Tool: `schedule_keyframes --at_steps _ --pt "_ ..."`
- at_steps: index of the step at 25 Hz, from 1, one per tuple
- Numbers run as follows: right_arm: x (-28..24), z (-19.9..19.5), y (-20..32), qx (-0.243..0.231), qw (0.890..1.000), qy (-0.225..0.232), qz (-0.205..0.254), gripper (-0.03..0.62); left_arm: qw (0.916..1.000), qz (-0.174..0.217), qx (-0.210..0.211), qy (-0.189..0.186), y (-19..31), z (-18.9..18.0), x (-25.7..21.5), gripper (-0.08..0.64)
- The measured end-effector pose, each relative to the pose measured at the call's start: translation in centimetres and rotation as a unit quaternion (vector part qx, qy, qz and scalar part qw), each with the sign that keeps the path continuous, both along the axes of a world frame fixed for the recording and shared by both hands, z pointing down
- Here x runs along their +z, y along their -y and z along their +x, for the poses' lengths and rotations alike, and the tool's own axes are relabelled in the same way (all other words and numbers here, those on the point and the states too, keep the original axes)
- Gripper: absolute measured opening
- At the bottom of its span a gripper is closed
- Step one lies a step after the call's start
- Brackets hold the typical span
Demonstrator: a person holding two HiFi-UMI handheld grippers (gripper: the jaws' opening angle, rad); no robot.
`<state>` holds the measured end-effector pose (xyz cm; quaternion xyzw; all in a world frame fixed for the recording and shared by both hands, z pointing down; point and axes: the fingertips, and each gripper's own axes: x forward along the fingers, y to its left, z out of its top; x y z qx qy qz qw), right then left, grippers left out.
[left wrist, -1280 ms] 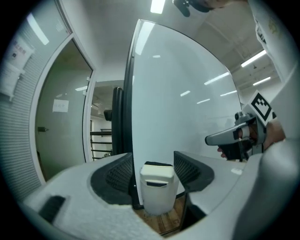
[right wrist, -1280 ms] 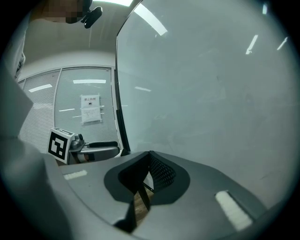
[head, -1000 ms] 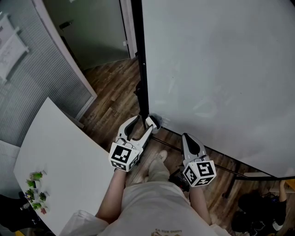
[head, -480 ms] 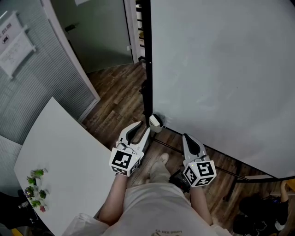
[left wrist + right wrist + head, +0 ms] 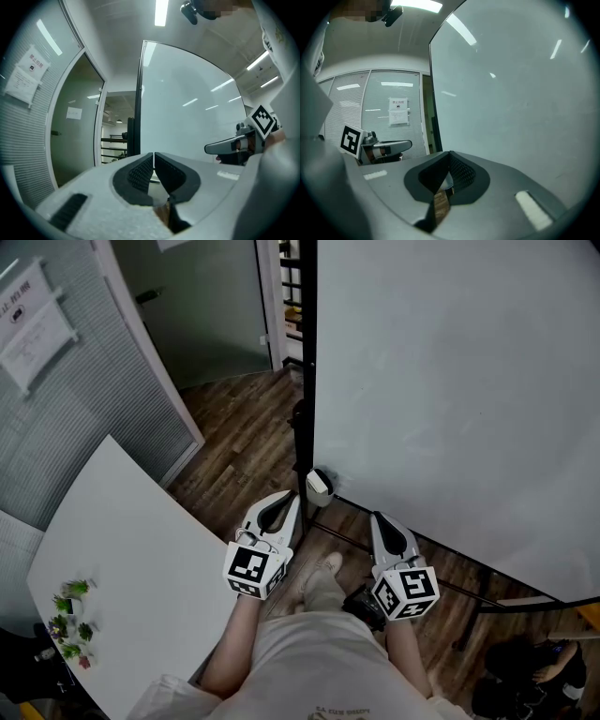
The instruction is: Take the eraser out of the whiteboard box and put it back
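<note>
Jaws of left gripper [image 5: 292, 497] just closed, empty.

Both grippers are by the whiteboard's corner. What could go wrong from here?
The left gripper has just closed on nothing, short of the white box by the whiteboard; pushing in shut could knock it instead of gripping. The right gripper, also shut, sits close to the board and may bump it.
</note>
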<state>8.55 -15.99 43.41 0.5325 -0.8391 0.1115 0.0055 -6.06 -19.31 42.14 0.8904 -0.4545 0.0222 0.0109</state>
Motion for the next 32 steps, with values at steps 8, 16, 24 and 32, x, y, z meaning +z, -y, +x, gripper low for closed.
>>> schedule_keyframes --at_steps 8,16,24,32 --pt "0.07 -0.10 -0.21 -0.001 1.000 -0.003 0.002 0.011 1.0000 -0.002 -0.007 0.006 -0.02 -0.28 0.31 -0.002" --pt "-0.06 0.09 -0.25 0.000 1.000 -0.004 0.002 0.011 0.9999 -0.009 -0.007 0.008 0.03 -0.13 0.59 -0.002" --pt "0.01 0.50 -0.10 -0.002 1.000 -0.007 0.002 0.011 0.9998 -0.007 -0.013 0.012 0.38 0.02 0.58 -0.002" --pt "0.27 0.52 -0.13 -0.006 1.000 -0.019 -0.001 0.011 0.9998 -0.013 -0.013 0.013 0.51 0.17 0.98 -0.002"
